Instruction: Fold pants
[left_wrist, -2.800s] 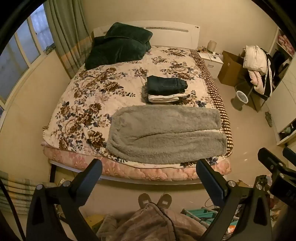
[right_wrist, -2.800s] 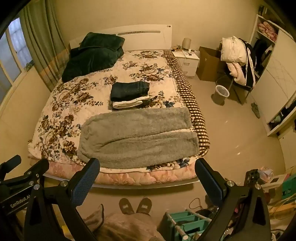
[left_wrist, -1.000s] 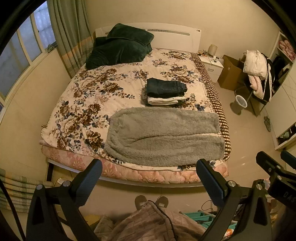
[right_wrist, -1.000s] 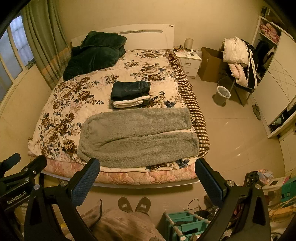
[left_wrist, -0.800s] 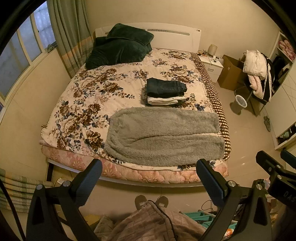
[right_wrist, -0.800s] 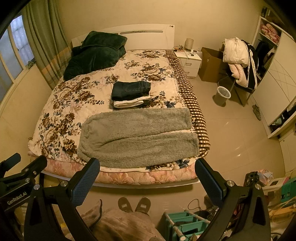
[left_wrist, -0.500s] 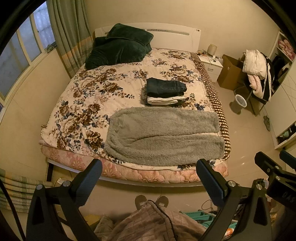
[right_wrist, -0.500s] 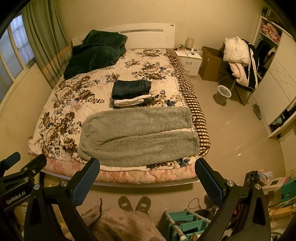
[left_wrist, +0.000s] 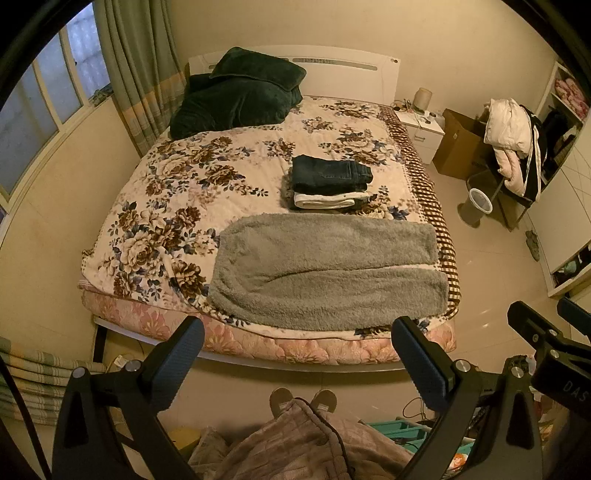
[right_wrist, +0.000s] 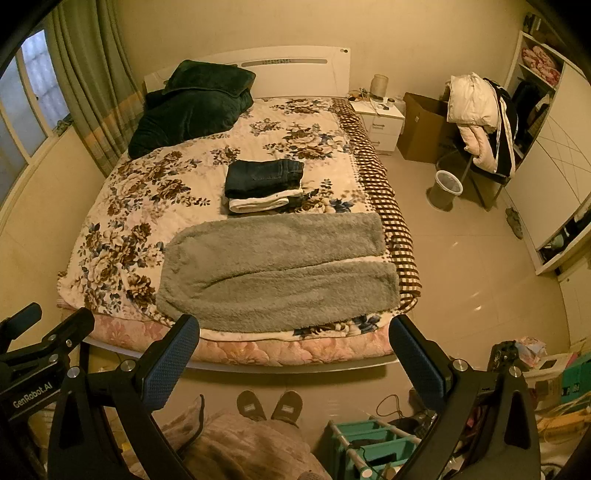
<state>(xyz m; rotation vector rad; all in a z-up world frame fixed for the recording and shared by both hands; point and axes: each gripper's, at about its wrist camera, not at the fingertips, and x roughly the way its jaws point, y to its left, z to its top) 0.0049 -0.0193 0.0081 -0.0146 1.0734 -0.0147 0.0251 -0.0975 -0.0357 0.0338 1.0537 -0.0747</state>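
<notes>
Grey fleece pants (left_wrist: 325, 273) (right_wrist: 280, 269) lie spread flat across the near end of the bed, waist to the left, both legs side by side pointing right. My left gripper (left_wrist: 297, 354) hangs open in the air well short of the bed's foot, nothing between its fingers. My right gripper (right_wrist: 295, 350) is likewise open and empty, held beside the left one at about the same height. Neither touches the pants.
A stack of folded clothes (left_wrist: 330, 181) (right_wrist: 264, 184), dark jeans on top, sits behind the pants on the floral bedspread (left_wrist: 177, 206). Dark green bedding (left_wrist: 236, 99) is piled at the headboard. A bin (right_wrist: 445, 190), chair with coats and a nightstand stand right. The person's feet (right_wrist: 269, 404) are on the floor.
Both grippers have drifted only slightly; the view of the bed shifted a little. The pants lie as before and both grippers stay open.
</notes>
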